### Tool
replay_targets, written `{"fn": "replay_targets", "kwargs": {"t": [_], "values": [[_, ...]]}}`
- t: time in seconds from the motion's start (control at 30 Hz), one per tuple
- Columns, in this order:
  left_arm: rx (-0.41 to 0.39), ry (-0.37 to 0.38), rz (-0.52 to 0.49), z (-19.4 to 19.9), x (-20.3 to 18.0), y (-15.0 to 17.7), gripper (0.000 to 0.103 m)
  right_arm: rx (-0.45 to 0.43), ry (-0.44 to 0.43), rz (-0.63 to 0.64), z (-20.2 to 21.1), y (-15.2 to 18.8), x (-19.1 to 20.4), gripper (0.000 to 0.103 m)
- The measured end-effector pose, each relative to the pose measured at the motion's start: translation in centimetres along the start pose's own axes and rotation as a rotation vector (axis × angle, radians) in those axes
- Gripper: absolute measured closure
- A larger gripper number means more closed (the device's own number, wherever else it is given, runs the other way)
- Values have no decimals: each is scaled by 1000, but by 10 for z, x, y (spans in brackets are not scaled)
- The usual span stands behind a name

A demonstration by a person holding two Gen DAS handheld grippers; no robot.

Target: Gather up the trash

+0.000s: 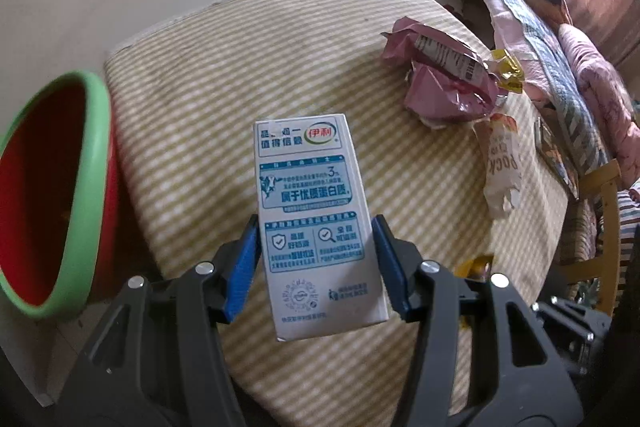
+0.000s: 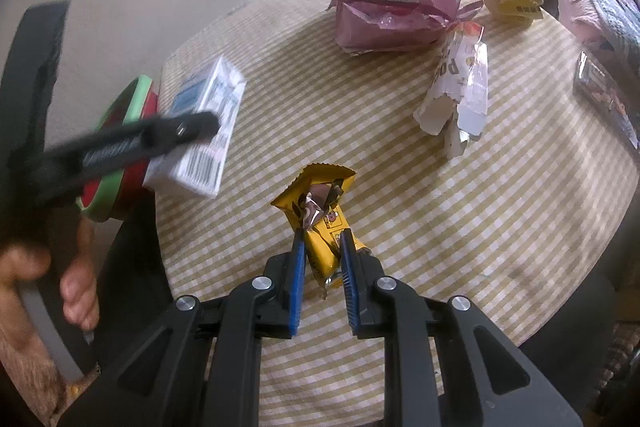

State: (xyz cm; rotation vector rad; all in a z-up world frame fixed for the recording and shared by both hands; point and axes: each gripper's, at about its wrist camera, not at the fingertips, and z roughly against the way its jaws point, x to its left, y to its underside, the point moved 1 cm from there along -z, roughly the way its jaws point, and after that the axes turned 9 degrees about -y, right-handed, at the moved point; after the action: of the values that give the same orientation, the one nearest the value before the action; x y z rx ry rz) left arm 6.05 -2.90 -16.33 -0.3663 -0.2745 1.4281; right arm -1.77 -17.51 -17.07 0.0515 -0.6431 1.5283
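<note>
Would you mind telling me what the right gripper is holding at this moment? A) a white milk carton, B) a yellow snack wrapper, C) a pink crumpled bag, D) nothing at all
B: in the right wrist view the right gripper is clamped on the yellow snack wrapper above the checked tablecloth, while the white milk carton sits in the left gripper.

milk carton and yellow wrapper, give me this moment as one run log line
left gripper: shut on milk carton, near red bin | right gripper: shut on yellow wrapper | table: pink bag, torn white packet left
</note>
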Motion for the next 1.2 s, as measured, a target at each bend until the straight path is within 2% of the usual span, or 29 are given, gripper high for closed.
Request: {"fn": "replay_targets", "kwargs": {"t": [0.3, 0.6, 0.9, 1.2], "values": [[4, 2, 29, 11, 13, 19, 50, -4, 9, 2, 2, 1, 1, 86], [-43, -6, 12, 24, 12, 19, 50, -13, 11, 27, 6, 0, 10, 86], [-73, 2, 45, 34, 21, 14, 50, -26, 16, 35, 12, -4, 15, 85], [-68, 5, 79, 36, 29, 16, 50, -49, 12, 47, 16, -18, 21, 85]]}}
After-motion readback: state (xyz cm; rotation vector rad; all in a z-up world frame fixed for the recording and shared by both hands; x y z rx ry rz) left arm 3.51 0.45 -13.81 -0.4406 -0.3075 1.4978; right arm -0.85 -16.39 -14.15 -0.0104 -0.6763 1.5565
